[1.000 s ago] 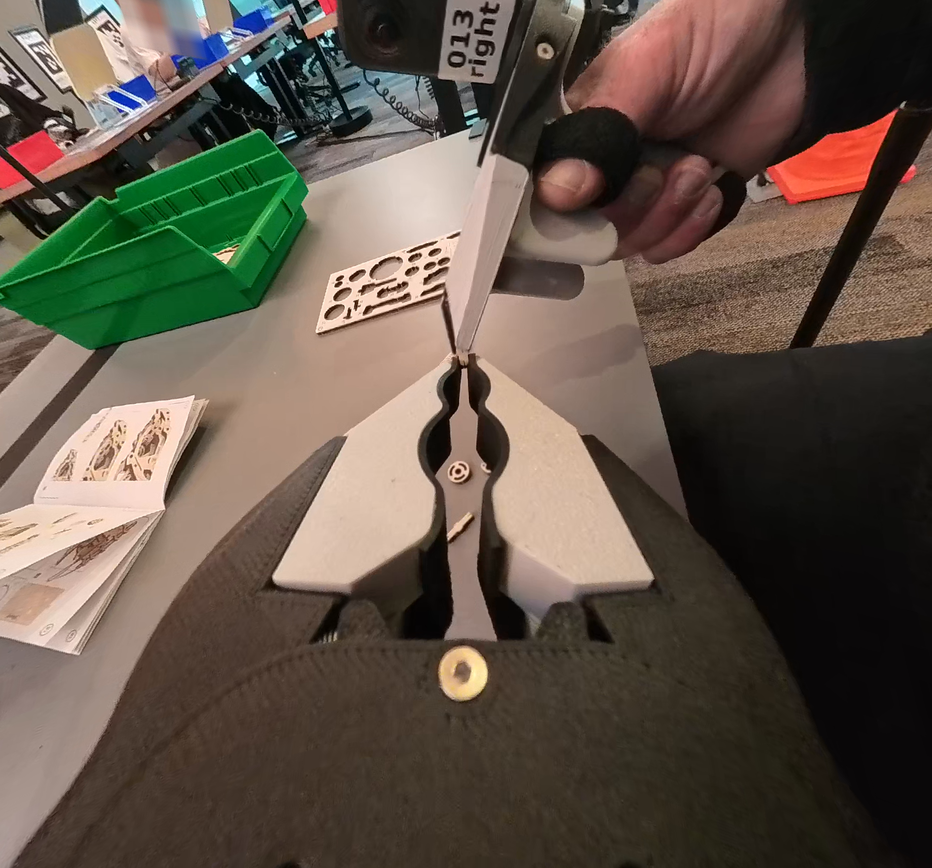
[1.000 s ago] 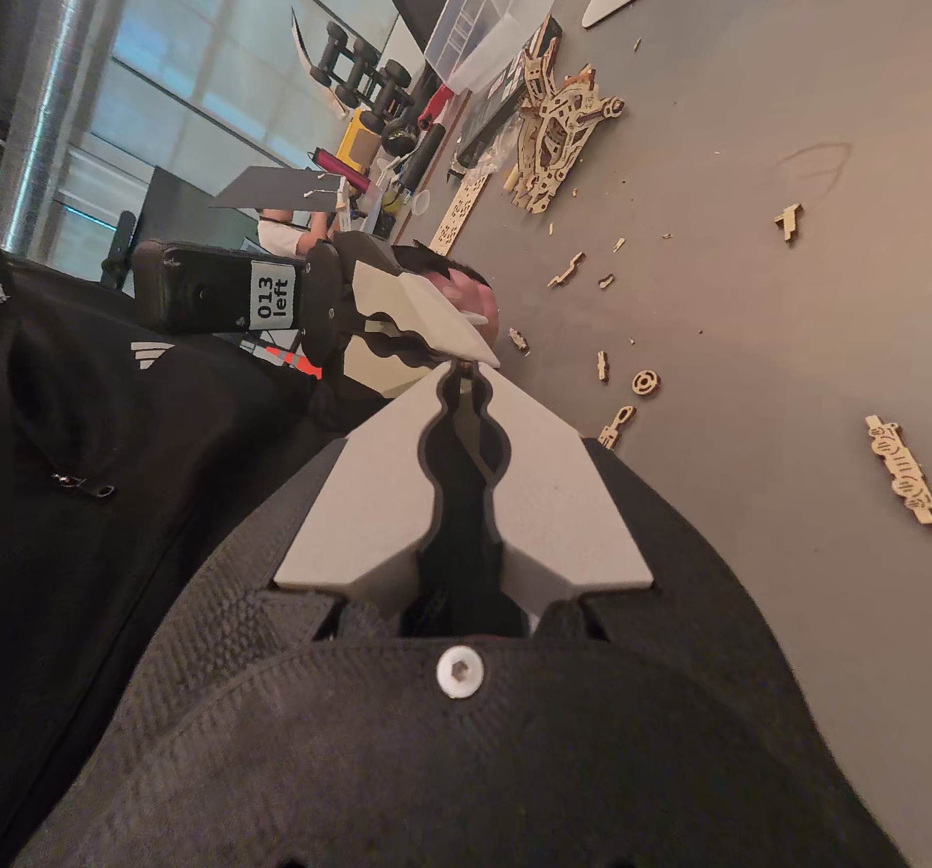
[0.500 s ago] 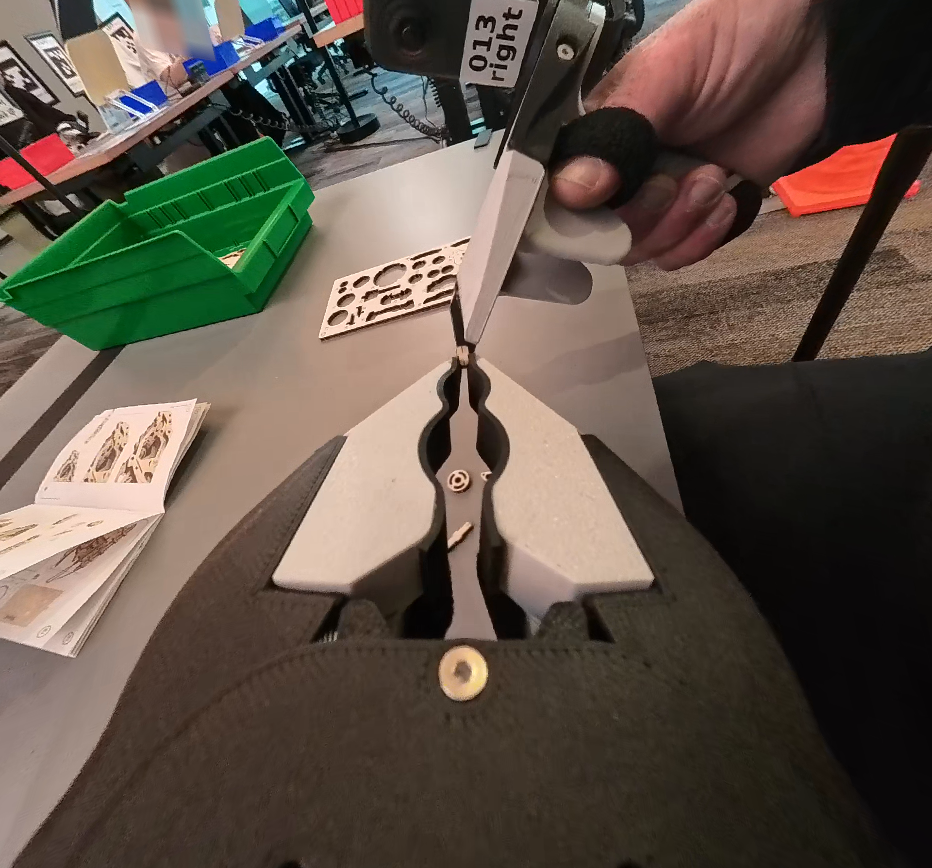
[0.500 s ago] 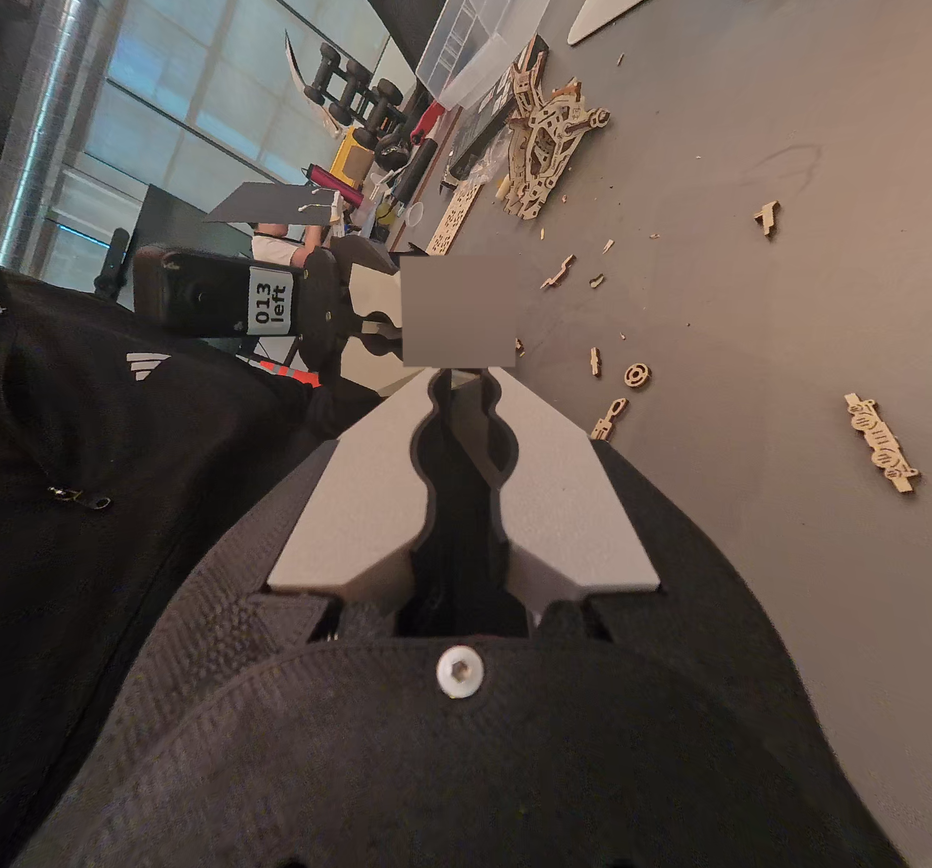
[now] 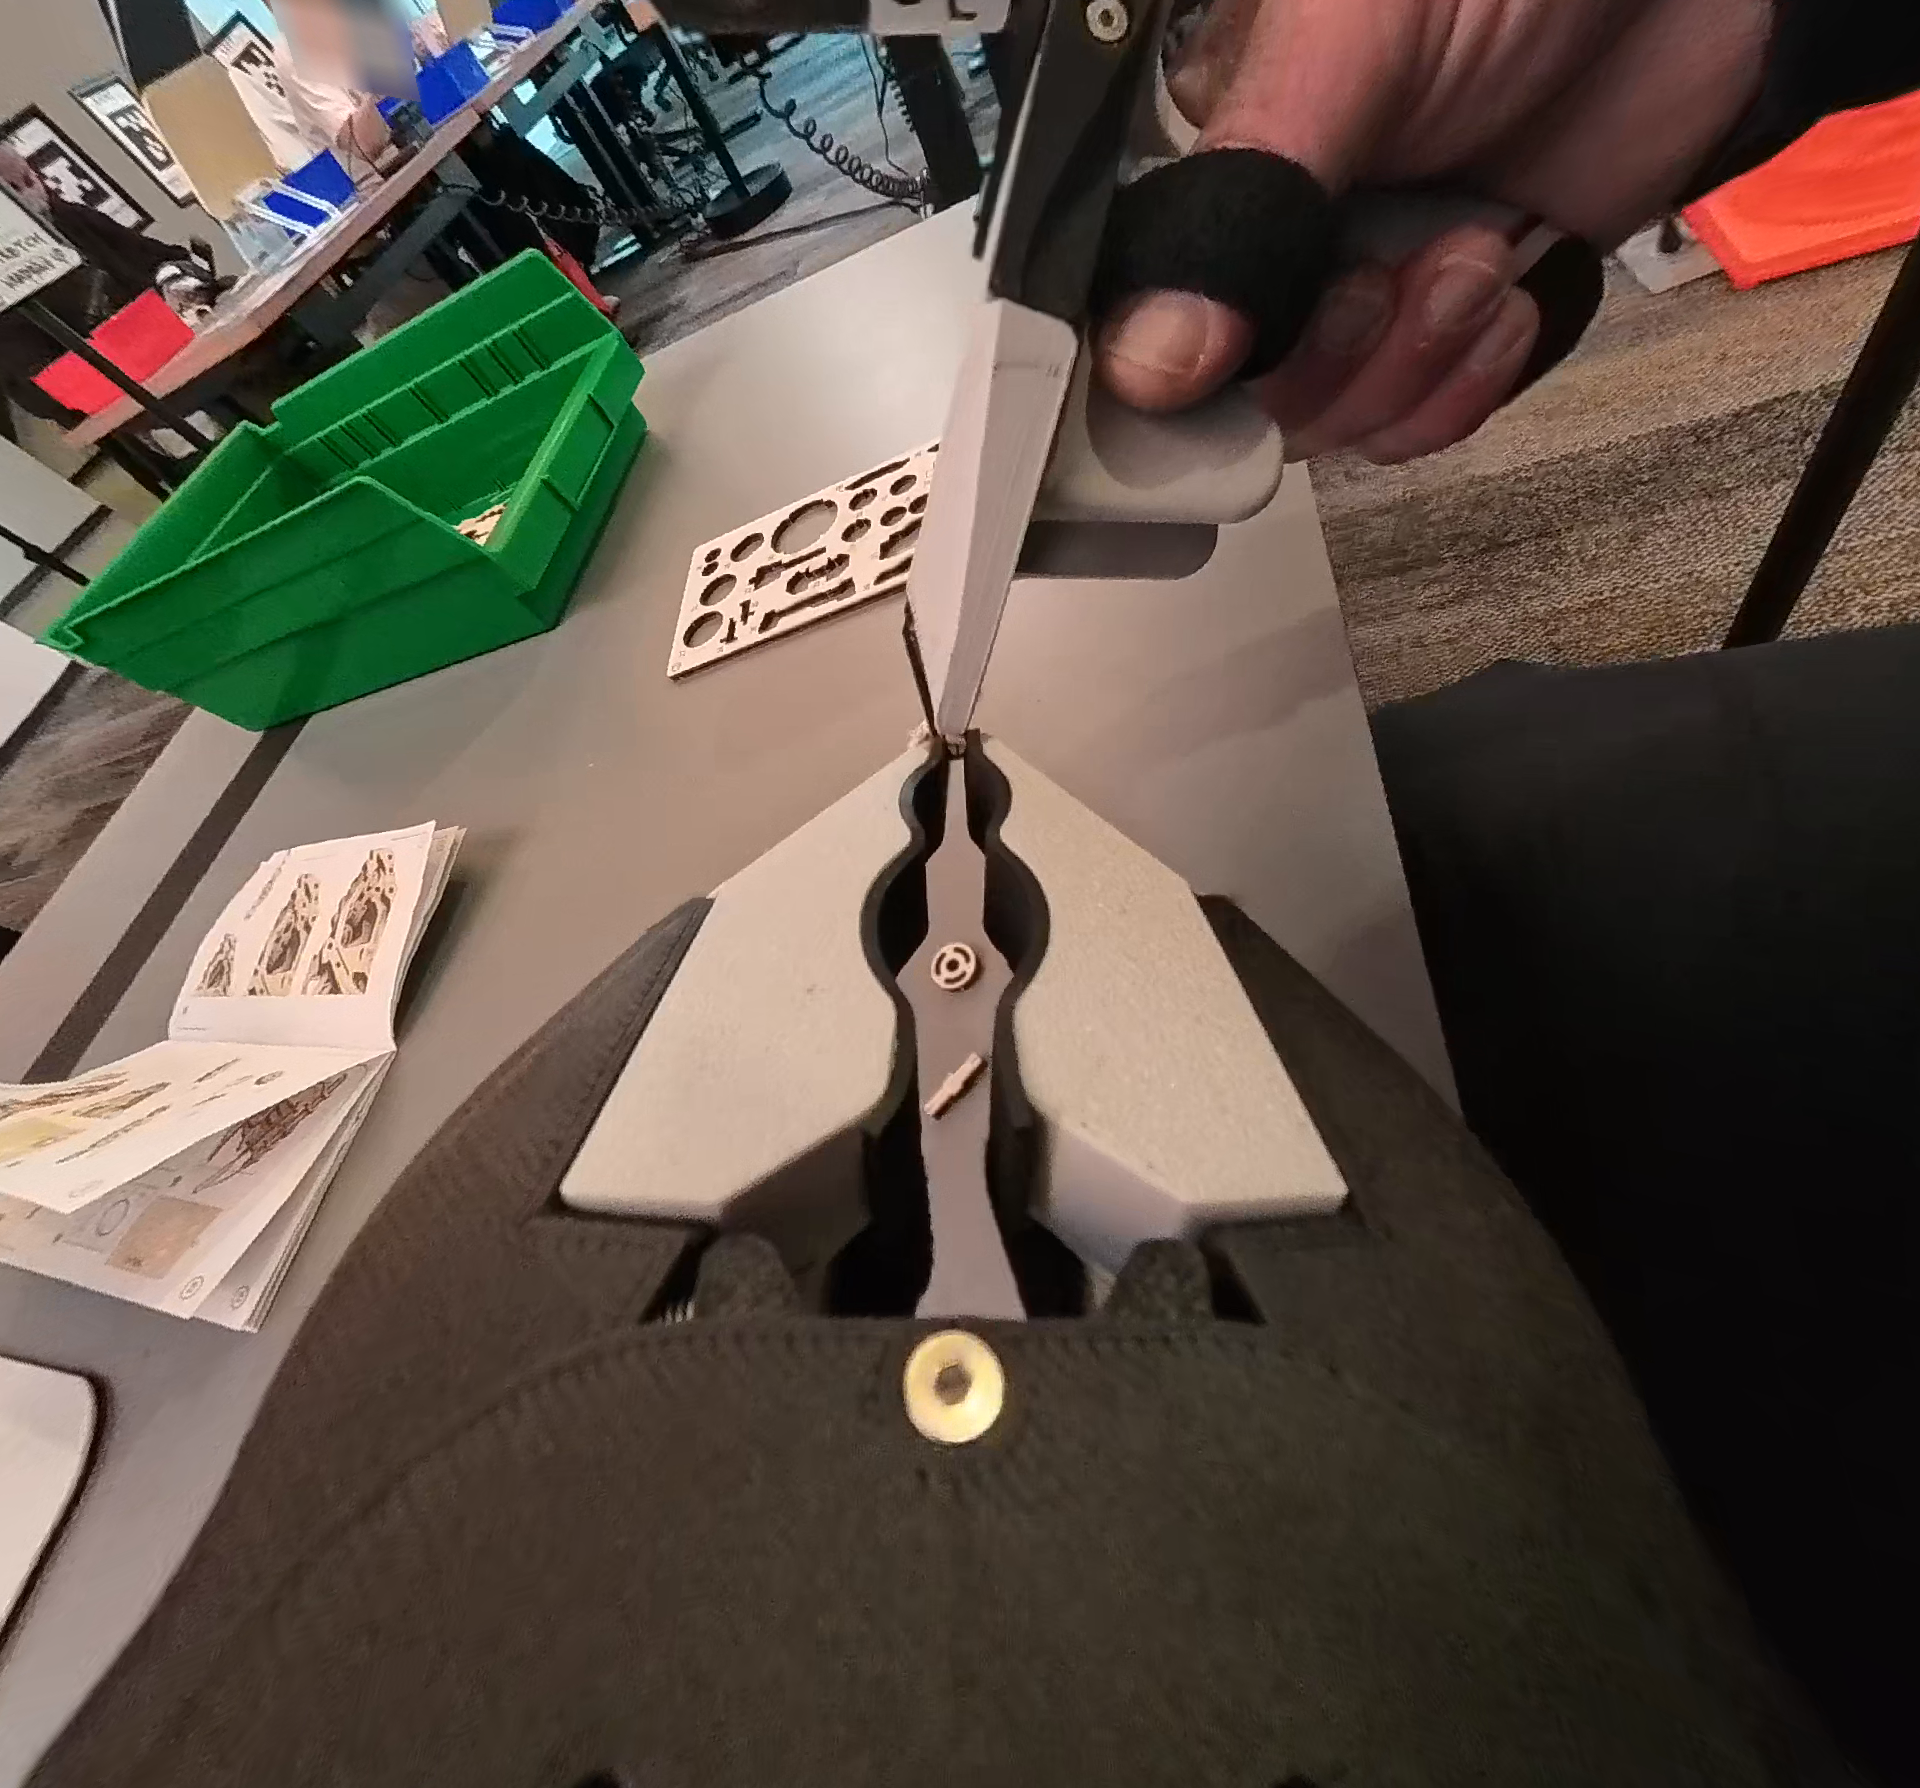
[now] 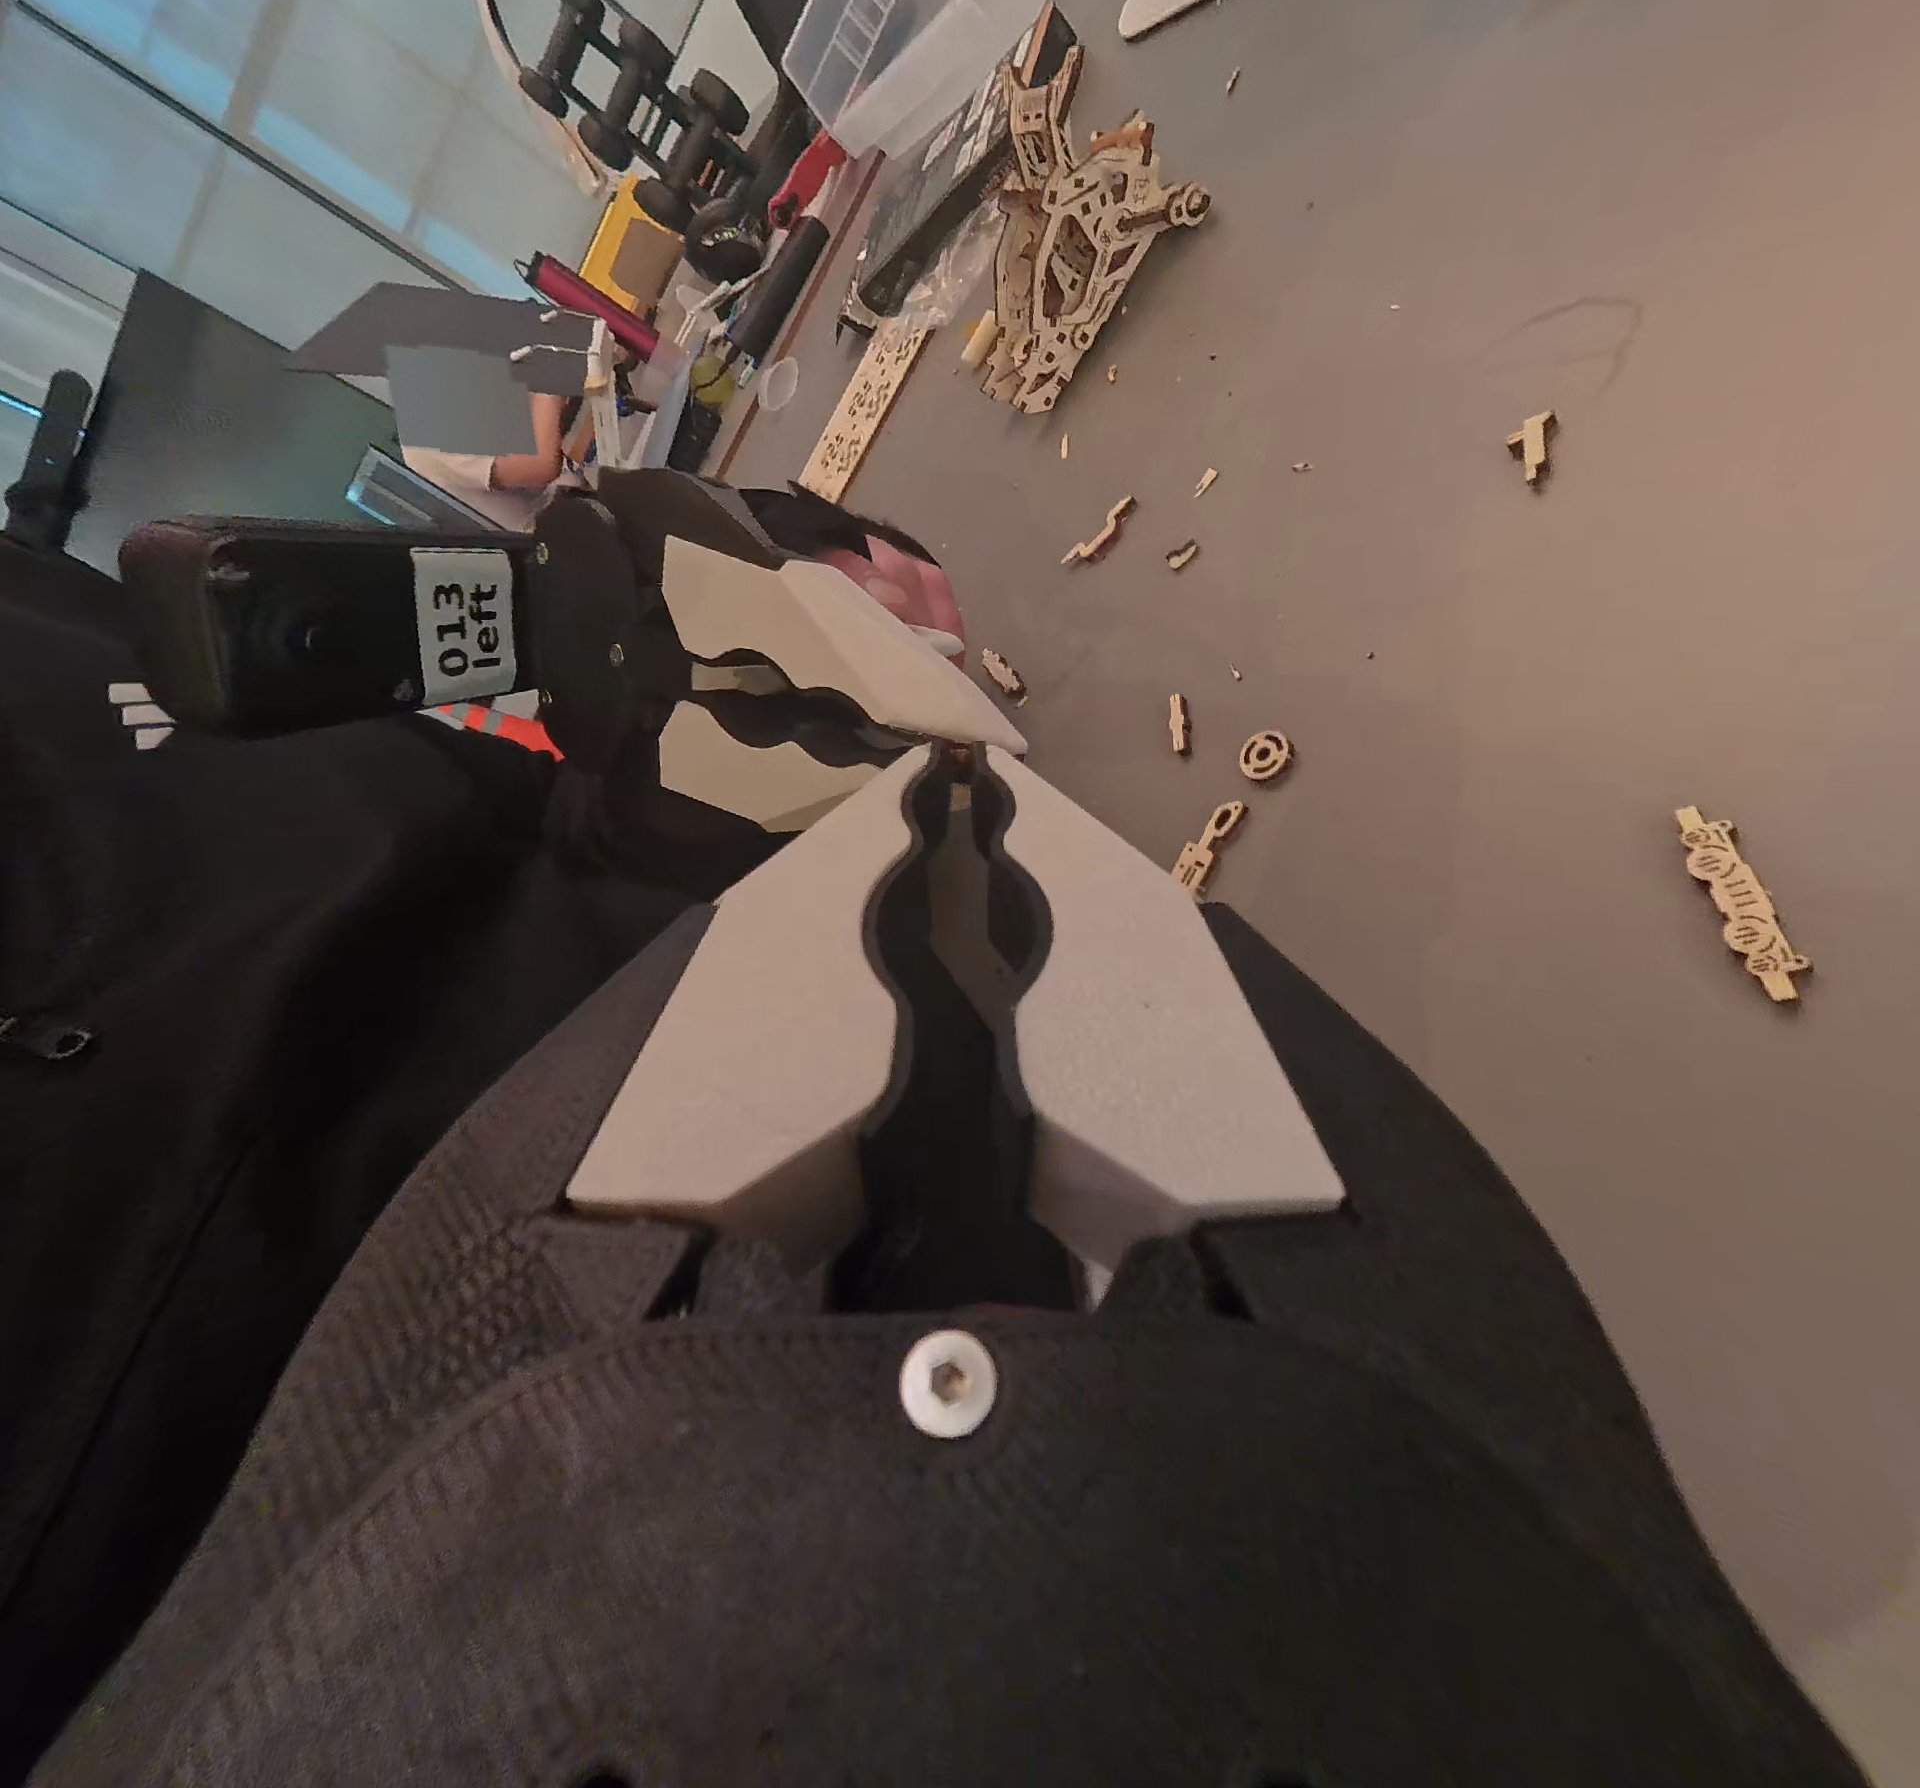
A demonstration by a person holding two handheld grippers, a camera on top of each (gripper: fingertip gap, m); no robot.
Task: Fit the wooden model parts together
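Note:
My left gripper [image 5: 951, 749] is shut, with a tiny pale wooden part [image 5: 922, 732] pinched at its tips above the grey table [image 5: 623, 803]. My right gripper [image 6: 956, 764] is shut too, on a tiny brown wooden part [image 6: 958, 754]. The two grippers meet tip to tip: the right one [image 5: 956, 699] comes down from above in the left wrist view, and the left one [image 6: 977, 730] comes in from the left in the right wrist view. The parts are too small to show how they join. A half-built wooden model [image 6: 1070, 252] lies farther off.
Loose wooden parts lie under the grippers: a ring [image 6: 1265, 756], a long strip [image 6: 1740, 902], a peg [image 5: 954, 1097]. A green bin [image 5: 353, 512], a punched-out sheet [image 5: 800, 564] and an open booklet [image 5: 260, 1011] sit to the left. A clear box [image 6: 914, 3] stands behind the model. The grippers are tip to tip, or close to it. The half-built wooden model [image 6: 1070, 252] is about 25 centimetres from both grippers' fingertips.
Both grippers stayed shut and tip to tip. The right gripper and its hand now stand closer and higher in the left wrist view. The loose parts on the table have not moved.

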